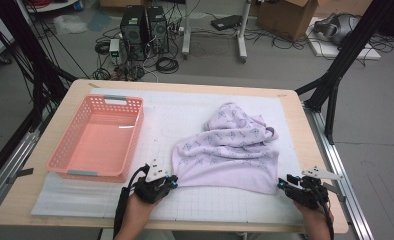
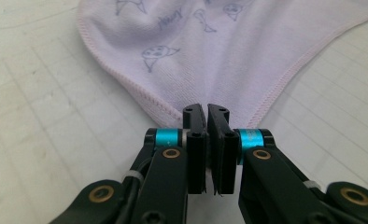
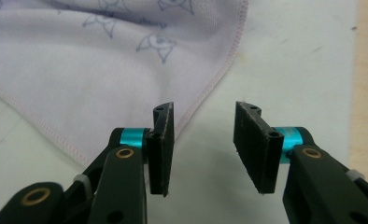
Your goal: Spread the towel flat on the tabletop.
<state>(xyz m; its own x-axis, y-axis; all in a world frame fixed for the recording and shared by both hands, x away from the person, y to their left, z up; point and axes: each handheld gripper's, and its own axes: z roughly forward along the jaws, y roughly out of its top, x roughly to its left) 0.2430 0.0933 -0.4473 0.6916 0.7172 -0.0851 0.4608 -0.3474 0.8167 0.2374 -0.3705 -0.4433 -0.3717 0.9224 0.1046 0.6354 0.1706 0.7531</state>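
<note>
Cloth of pale lilac, printed with small grey figures, is spread in a rumpled heap on the white gridded mat that covers the tabletop, to the right of an empty pink basket. Its near edge is stretched between the two grippers. The near left corner is pinched by the left gripper: in the left gripper view the fingers are pressed together with the hemmed corner of the cloth caught between them. The right gripper is held just at the near right corner. In the right gripper view its fingers are seen about half apart, with nothing gripped; the hem of the cloth lies on the mat just beyond the left finger, and bare mat is seen through the gap. Both hands are seen at the near edge of the tabletop.
</note>
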